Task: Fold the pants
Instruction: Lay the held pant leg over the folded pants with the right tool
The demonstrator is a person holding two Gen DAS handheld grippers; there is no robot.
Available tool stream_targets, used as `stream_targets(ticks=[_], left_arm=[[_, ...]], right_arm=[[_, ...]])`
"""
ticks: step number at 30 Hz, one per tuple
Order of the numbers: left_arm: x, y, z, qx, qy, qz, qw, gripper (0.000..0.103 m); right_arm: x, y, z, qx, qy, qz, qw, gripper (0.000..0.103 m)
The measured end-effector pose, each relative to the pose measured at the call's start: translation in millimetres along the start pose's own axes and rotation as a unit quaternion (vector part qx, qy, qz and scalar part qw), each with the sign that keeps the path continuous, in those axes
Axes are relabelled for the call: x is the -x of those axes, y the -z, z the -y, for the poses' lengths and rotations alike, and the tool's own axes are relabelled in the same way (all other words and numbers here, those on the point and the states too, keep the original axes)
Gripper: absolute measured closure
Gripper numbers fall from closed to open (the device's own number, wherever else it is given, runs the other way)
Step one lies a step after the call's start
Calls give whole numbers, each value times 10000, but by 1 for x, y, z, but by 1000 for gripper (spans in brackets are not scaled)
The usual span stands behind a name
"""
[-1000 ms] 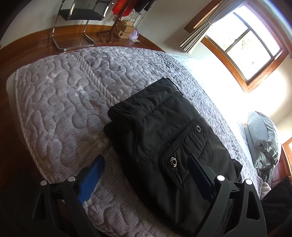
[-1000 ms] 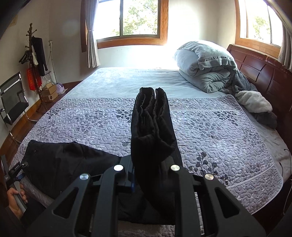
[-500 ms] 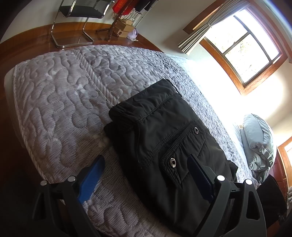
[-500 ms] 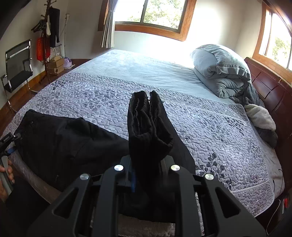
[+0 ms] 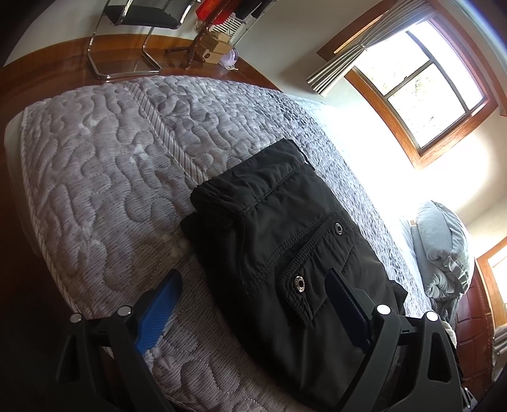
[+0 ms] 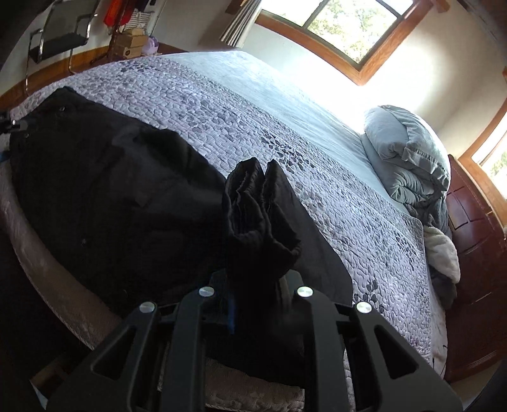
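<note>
**Pants half-gathered on the quilted bed**

Pants [image 5: 285,253] lie black and flat across the middle and lower right of the left wrist view, waist end toward the upper centre, with two metal snaps showing on a pocket flap. They rest on a grey quilted bedspread [image 5: 95,177] that fills the left half of that frame. The left gripper [image 5: 253,304] sits at the bottom of the frame with its jaws wide apart and nothing between the pads: the blue pad on the left hangs over bare quilt, the dark one on the right over the pants beside the lower snap. Whether either pad touches the cloth cannot be told.

In the right wrist view the pants [image 6: 111,202] spread over the left and centre of the frame, along the near edge of the bed. The right gripper [image 6: 256,285] at bottom centre has its jaws closed tight on a bunched, ribbed fold of the pants, which stands up from between them toward the middle of the frame. The bedspread [image 6: 364,228] runs to the right of it.

A rolled grey duvet [image 6: 408,155] lies at right, against a dark wooden headboard [image 6: 475,241]. A window [image 6: 342,28] glares at the top, and a metal chair [image 6: 60,41] stands at upper left.
</note>
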State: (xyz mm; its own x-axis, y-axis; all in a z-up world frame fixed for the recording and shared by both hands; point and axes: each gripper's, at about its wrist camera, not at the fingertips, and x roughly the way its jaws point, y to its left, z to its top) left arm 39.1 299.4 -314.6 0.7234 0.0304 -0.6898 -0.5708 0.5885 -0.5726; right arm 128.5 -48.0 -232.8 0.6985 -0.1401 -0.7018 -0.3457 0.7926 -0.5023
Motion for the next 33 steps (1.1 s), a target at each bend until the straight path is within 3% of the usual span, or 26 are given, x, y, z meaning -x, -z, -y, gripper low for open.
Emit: stream_targets(ticks=[13, 18, 22, 23, 25, 27, 29, 31, 33], left_arm=[[-2, -1, -1, 31, 58, -35, 10000, 11], [-5, -2, 0, 35, 81, -87, 9999, 9], [-8, -3, -1, 63, 111, -112, 9999, 9], [-8, -3, -2, 77, 123, -112, 9998, 9], [-9, -3, -2, 103, 141, -103, 9998, 8], [-9, -3, -2, 102, 151, -95, 9998, 8], [-10, -2, 0, 79, 169, -105, 9998, 8], [-11, -2, 0, 64, 181, -129, 9997, 8], [-11, -2, 0, 58, 192, -149, 9997, 8]], right_arm=[[-41, 32, -83, 1378, 450, -192, 9893, 84], [-37, 35, -89, 1423, 67, -93, 9898, 65], [-5, 17, -58, 855, -1030, -64, 9910, 54], [6, 10, -46, 657, -1295, 27, 9894, 46], [20, -4, -17, 177, -1568, 218, 9872, 39], [10, -16, 14, -370, -1559, 145, 9870, 39], [-20, -22, 33, -709, -1255, -208, 9893, 43], [-51, -21, 34, -747, -953, -586, 9909, 52], [-75, -18, 26, -730, -995, -935, 9879, 55]])
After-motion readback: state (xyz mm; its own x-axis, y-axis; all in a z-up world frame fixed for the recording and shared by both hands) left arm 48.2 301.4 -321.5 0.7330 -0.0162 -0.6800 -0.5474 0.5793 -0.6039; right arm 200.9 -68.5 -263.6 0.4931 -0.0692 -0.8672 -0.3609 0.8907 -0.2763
